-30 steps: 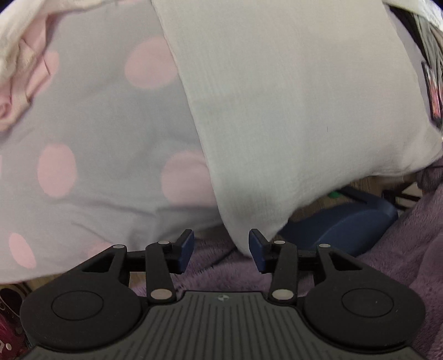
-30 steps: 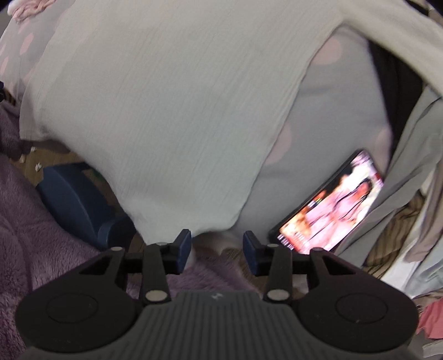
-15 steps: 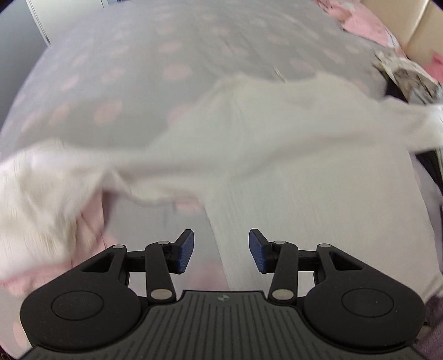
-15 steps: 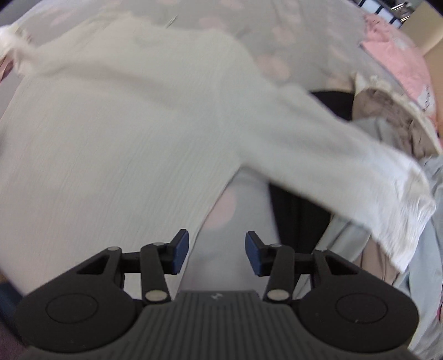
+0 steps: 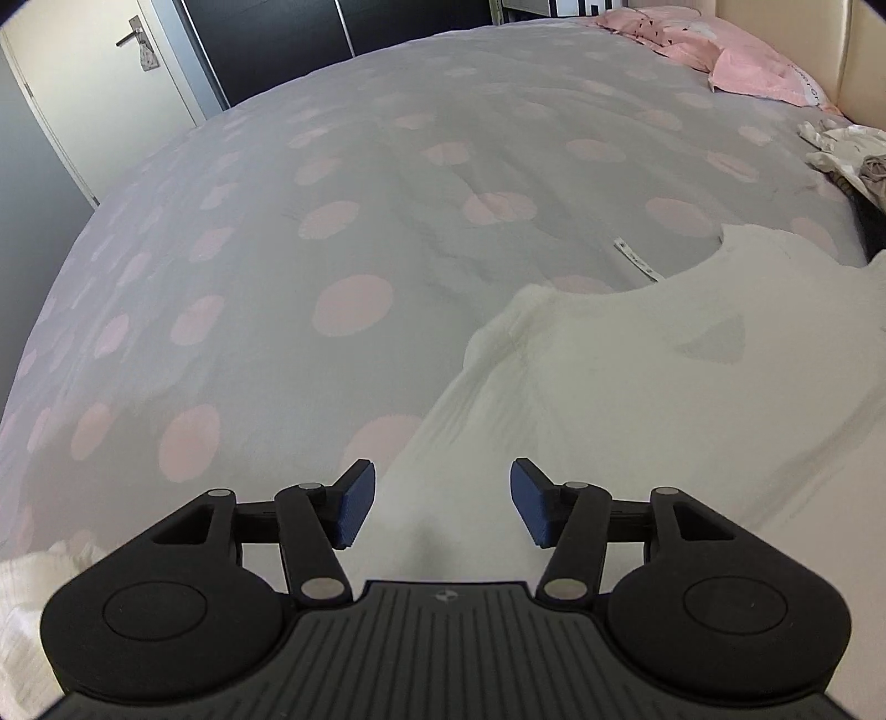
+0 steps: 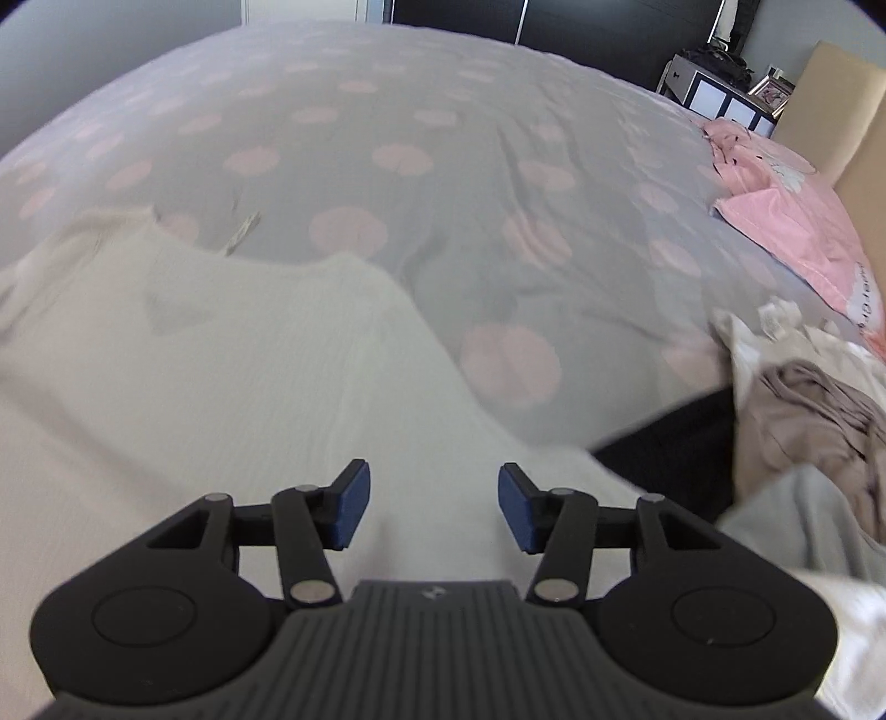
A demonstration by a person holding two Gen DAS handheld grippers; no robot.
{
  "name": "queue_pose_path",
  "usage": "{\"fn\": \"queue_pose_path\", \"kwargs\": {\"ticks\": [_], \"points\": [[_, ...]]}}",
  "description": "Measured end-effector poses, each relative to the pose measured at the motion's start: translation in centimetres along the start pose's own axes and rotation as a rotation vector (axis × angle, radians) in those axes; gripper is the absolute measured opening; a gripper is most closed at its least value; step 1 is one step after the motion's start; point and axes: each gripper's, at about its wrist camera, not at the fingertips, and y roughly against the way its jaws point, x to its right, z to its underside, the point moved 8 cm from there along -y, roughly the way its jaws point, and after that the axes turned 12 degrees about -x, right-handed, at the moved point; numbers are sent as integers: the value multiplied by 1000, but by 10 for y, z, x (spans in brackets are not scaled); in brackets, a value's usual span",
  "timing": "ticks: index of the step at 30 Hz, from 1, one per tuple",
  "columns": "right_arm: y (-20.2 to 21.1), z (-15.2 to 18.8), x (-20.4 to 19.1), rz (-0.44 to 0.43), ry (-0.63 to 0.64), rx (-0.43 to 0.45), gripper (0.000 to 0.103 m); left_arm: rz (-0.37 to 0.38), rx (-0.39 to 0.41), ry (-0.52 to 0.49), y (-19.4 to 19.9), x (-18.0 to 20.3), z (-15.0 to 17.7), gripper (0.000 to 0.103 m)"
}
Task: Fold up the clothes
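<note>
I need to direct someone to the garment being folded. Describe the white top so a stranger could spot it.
Start at the big grey bedspread with pink dots. On its near side the white top lies spread flat, neckline facing the far edge. Unlike the crumpled pile of clothes and pink bedding to the right, it is plain white and laid out smooth.

A bed (image 5: pixel 387 232) under a grey, pink-dotted duvet filled the room. A cream door (image 5: pixel 99 83) with a lever handle stood beside dark wardrobe panels (image 5: pixel 277 39). A beige headboard (image 6: pixel 830 105) rose behind pink pillows (image 6: pixel 792 221).
</note>
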Motion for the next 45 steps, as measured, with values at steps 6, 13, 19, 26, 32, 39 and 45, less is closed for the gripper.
{"fn": "queue_pose_path", "kwargs": {"ticks": [6, 13, 19, 26, 32, 39, 45], "points": [[-41, -44, -8, -50, -35, 59, 66, 21, 7, -6, -48, -1, -27, 54], [-78, -82, -11, -77, -104, 87, 67, 74, 18, -2, -78, 2, -41, 52], [-95, -87, -23, -140, -66, 48, 24, 173, 50, -3, -80, 8, -44, 4], [-80, -104, -19, -86, -49, 134, 15, 129, 118, 34, -66, -5, -70, 2], [-88, -103, -26, -49, -59, 85, 23, 31, 36, 47, -83, 5, -71, 9], [-58, -86, -17, -32, -97, 130, 43, 2, 70, 66, -43, -15, -58, 37], [-21, -46, -18, -58, -114, 116, 45, -76, 63, 93, 16, -61, -18, 44]]}}
